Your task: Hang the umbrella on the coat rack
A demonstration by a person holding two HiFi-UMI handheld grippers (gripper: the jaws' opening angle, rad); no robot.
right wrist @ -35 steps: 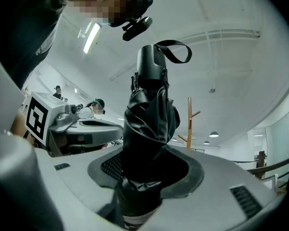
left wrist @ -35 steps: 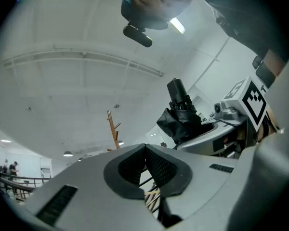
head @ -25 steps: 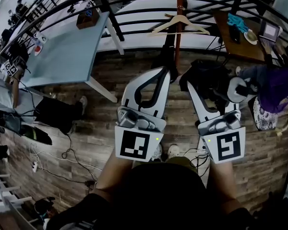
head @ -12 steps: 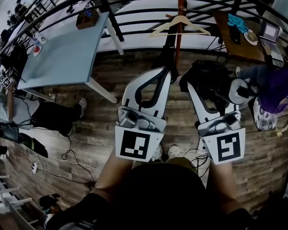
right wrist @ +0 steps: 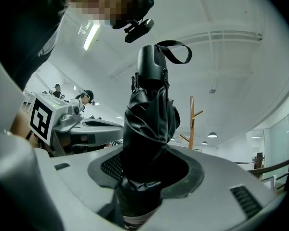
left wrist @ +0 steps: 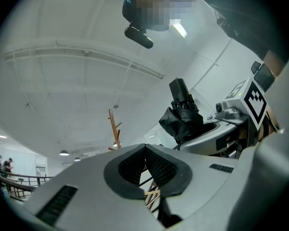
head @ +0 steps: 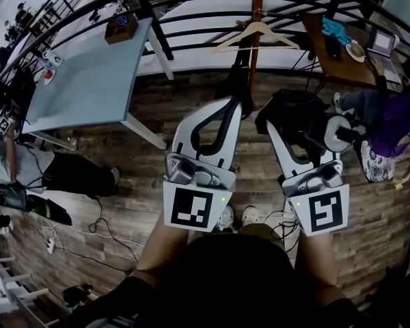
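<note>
A pale blue rectangular table (head: 96, 80) lies at ten o'clock in the head view. Just right of it, the white-grey left gripper (head: 231, 108) points toward twelve o'clock. In the left gripper view, the left gripper (left wrist: 145, 153) has its ribbed black pads clenched tip to tip, with nothing between them.

A slim brown wooden coat rack (head: 257, 46) stands at twelve o'clock before a black metal railing (head: 191, 19). A pale wooden clothes hanger (head: 256, 35) hangs on the rack.

At one o'clock the right gripper (head: 279, 121) grasps a folded black fabric umbrella (head: 297, 115), which is not on the rack. In the right gripper view, the umbrella (right wrist: 151, 114) stands upright between the pads of the right gripper (right wrist: 147, 170), with its black wrist strap (right wrist: 176, 49) at twelve o'clock. The rack is apart from it, at three o'clock.

A dark brown wooden desk (head: 342, 63) sits at two o'clock in the head view.
</note>
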